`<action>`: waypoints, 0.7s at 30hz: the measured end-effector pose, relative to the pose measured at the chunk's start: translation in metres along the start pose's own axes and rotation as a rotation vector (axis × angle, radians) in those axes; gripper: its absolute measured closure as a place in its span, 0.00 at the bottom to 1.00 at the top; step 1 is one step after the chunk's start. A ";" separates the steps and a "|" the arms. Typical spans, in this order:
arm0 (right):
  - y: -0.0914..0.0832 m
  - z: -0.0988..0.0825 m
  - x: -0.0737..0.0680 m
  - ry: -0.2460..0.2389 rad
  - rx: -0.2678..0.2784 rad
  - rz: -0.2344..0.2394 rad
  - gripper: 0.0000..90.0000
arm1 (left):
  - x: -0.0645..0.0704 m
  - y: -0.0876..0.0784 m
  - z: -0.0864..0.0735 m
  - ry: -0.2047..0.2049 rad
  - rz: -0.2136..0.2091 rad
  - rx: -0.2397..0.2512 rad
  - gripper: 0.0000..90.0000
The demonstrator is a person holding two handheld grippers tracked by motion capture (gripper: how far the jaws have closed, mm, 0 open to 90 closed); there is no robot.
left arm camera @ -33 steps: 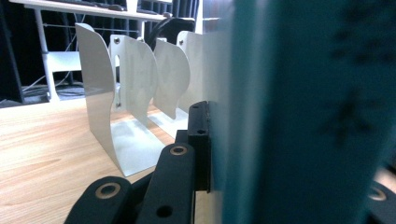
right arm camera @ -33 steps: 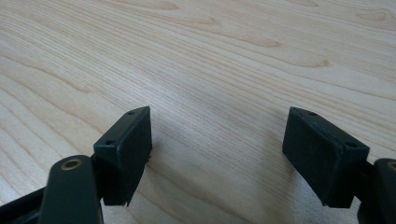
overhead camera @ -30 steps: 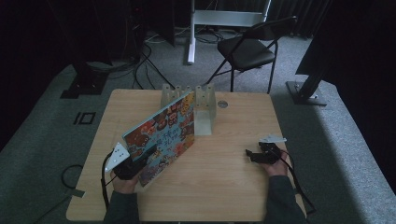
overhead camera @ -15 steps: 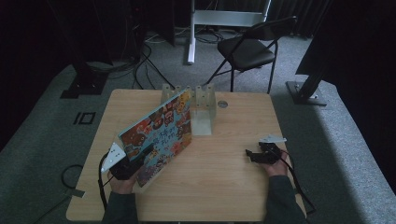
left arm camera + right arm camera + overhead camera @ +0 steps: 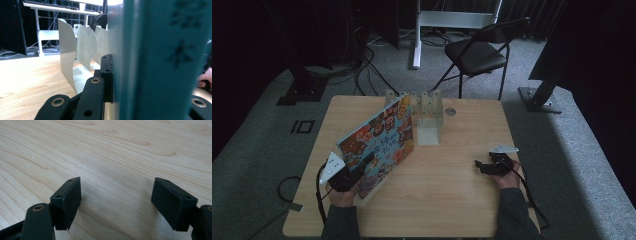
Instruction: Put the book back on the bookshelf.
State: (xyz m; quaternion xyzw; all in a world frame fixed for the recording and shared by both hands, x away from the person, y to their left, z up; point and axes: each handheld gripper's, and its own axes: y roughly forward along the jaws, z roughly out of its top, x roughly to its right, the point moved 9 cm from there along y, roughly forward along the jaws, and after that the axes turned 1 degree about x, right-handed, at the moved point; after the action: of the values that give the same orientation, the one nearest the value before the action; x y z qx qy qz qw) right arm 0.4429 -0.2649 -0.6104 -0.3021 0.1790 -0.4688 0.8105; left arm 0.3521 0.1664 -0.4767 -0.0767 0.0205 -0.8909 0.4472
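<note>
A book [image 5: 382,142] with a bright cartoon cover stands tilted on its lower edge on the wooden table [image 5: 447,200], left of centre. My left gripper [image 5: 364,165] is shut on its near corner. In the left gripper view the teal spine [image 5: 160,60] sits between the jaws, and the left pad [image 5: 107,77] presses flat against it. Behind the book stands a white metal rack [image 5: 427,107] of upright dividers [image 5: 85,45]. My right gripper [image 5: 478,166] rests low at the table's right side. It is open [image 5: 116,200], with only bare wood [image 5: 112,150] between its pads.
A round grommet [image 5: 450,112] is set in the table near the back edge. Beyond the table are a black folding chair [image 5: 477,52], a white stand [image 5: 417,35], dark equipment bases and cables on grey carpet.
</note>
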 end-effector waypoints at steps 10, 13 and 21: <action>0.000 0.000 0.000 0.002 -0.001 0.000 0.26 | -0.001 0.001 0.004 0.020 0.036 -0.004 0.90; 0.000 0.000 0.000 0.001 -0.001 0.000 0.26 | 0.000 0.001 0.004 0.020 0.046 0.000 0.90; 0.000 0.000 0.000 0.001 -0.001 0.000 0.26 | -0.002 0.001 0.007 0.013 0.060 0.012 0.90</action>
State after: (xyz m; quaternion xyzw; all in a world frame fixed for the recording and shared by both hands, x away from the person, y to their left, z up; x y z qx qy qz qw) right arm 0.4427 -0.2648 -0.6104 -0.3021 0.1796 -0.4689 0.8103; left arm 0.3547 0.1679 -0.4704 -0.0674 0.0204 -0.8777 0.4740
